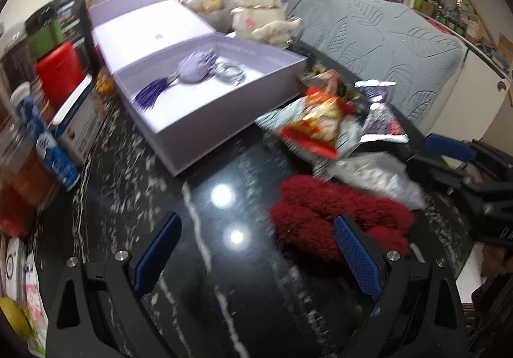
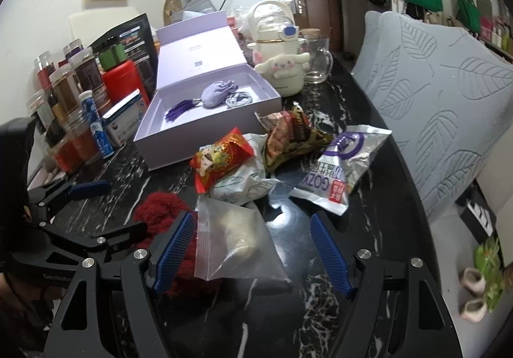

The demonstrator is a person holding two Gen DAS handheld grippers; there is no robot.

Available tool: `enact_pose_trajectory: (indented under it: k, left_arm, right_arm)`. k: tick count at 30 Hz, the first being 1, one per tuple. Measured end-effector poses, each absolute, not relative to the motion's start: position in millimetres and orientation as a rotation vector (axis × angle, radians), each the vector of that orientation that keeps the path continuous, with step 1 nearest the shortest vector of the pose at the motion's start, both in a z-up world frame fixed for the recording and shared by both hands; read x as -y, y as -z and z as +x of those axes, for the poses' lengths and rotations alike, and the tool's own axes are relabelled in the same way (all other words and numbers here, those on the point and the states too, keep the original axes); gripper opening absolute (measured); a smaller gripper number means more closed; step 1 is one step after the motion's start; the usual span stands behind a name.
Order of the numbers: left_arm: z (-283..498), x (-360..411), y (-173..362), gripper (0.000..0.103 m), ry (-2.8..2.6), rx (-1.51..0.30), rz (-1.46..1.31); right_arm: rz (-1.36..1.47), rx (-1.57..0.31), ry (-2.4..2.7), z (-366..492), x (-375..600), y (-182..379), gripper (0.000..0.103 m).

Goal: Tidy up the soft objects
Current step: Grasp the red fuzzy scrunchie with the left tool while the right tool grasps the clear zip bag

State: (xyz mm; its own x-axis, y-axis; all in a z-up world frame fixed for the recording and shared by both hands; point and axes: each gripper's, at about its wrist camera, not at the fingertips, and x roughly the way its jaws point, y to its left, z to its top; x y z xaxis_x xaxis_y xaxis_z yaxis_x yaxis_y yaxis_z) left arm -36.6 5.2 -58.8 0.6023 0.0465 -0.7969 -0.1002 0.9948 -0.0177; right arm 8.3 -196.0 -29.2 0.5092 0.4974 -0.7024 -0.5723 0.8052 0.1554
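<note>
A lilac open box [image 1: 205, 120] [image 2: 205, 130] stands on the black marble table and holds a lilac pouch with a purple tassel [image 1: 192, 69] [image 2: 214, 95] and a coiled cable. A fuzzy dark red item [image 1: 340, 213] [image 2: 163, 210] lies near the front. My left gripper [image 1: 256, 252] is open and empty, its right finger just in front of the red item. My right gripper [image 2: 253, 249] is open, its fingers on either side of a clear zip bag [image 2: 237, 242] with a pale lump inside. Snack packets [image 2: 243, 159] [image 1: 320, 123] lie between bag and box.
Jars, a red canister [image 2: 123, 79] and a blue tube [image 2: 96, 130] line the left edge. A cream plush bottle [image 2: 282, 69] and a glass mug [image 2: 317, 63] stand behind the box. A grey quilted sofa [image 2: 449, 95] runs along the right. My left gripper shows at the right wrist view's left [image 2: 80, 188].
</note>
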Motion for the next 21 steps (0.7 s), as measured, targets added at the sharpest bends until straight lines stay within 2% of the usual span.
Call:
enact_pose_trajectory:
  k: [6, 12, 21]
  left_arm:
    - [-51.4, -28.7, 68.4, 0.097, -0.144, -0.944, -0.113]
    - [-70.3, -38.4, 49.8, 0.097, -0.098, -0.879, -0.193]
    - [-59.2, -9.0, 40.0, 0.097, 0.022, -0.852, -0.165]
  right_arm:
    - [-0.108, -0.835, -0.649, 9.5, 190.6, 36.1, 0.076]
    - [-0.143, -0.863, -0.648, 10.6, 181.0, 49.2, 0.078]
    - [-0.154, -0.885, -0.658, 22.3, 173.4, 64.1, 0.079]
